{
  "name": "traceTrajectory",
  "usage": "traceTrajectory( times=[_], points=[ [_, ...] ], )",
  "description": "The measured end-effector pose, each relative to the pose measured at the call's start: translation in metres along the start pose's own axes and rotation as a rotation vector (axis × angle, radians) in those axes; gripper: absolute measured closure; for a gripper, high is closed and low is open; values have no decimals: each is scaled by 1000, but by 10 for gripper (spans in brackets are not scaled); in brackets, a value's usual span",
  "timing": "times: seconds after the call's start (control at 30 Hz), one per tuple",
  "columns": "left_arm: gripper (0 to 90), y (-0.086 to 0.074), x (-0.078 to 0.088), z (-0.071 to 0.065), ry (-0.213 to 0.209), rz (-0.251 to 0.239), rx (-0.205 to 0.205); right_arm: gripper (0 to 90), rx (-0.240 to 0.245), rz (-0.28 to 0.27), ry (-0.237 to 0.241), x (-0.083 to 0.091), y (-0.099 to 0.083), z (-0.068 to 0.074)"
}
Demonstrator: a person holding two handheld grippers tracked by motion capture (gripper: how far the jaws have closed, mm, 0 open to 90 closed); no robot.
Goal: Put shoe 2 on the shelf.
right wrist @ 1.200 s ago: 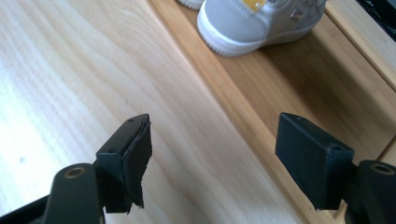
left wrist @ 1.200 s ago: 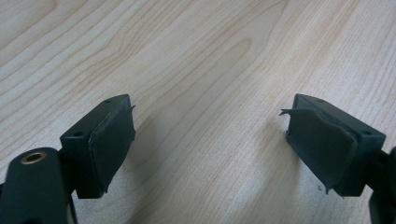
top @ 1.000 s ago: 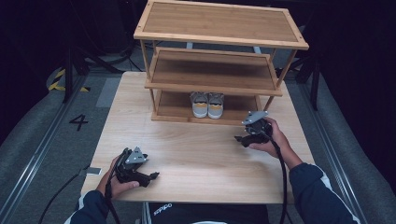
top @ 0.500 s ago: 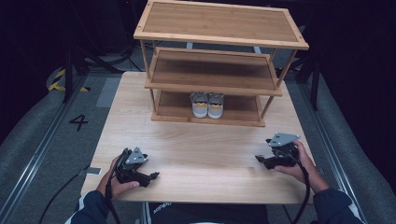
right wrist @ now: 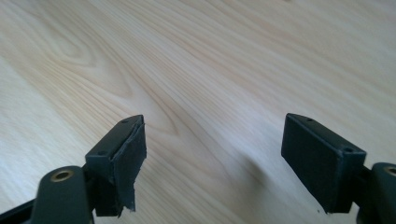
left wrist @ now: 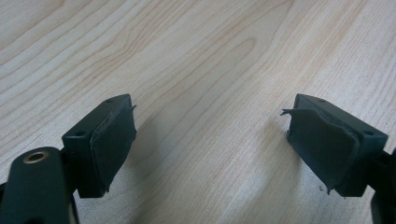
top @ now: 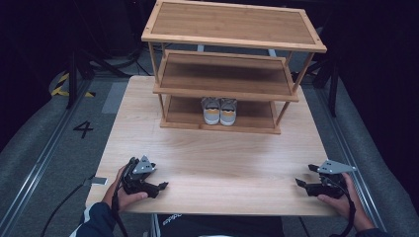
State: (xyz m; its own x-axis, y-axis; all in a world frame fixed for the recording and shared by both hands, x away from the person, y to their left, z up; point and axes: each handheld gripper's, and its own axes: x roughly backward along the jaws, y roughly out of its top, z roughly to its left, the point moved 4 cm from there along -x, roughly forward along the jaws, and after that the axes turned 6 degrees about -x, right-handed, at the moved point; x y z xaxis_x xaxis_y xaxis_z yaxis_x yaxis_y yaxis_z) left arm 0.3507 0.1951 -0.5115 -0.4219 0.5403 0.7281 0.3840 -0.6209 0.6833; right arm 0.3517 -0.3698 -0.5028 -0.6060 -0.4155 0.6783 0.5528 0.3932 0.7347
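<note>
Your right claw [top: 305, 177] has drawn back from the rack to the tabletop's [top: 222, 158] lower right, released and empty like your left claw [top: 159, 179], leaving the shoes [top: 219, 110] shelved at centre.

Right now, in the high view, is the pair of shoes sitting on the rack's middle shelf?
No, the pair of shoes stands on the lowest shelf of the wooden rack, toes toward the camera, and the middle shelf above it is bare.

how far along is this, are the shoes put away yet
Done: the pair of shoes stands on the bottom level of the wooden rack. In hand: nothing; the left claw and right claw rest open and empty on the table. Nothing left to shelve on the table.
</note>
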Motion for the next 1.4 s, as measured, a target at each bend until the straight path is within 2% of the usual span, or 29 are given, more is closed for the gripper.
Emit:
traceTrajectory(
  times=[0.1,0.17,0.2,0.67,0.9,1.4],
  points=[
    [154,0,0,0,1,0,4,223,-59,10,-28,0,-10,-9],
    [153,0,0,0,3,0,6,203,-121,-18,-1,0,-15,-15],
    [153,0,0,0,1,-1,8,196,-136,-15,-7,1,-16,-17],
    [151,0,-1,0,1,0,12,189,-150,-15,-19,0,-16,-19],
    [153,0,0,2,-4,4,-2,190,-158,-17,-25,0,-16,-20],
    [152,0,0,2,-1,5,-3,190,-149,-16,-21,0,-16,-21]
  ],
)
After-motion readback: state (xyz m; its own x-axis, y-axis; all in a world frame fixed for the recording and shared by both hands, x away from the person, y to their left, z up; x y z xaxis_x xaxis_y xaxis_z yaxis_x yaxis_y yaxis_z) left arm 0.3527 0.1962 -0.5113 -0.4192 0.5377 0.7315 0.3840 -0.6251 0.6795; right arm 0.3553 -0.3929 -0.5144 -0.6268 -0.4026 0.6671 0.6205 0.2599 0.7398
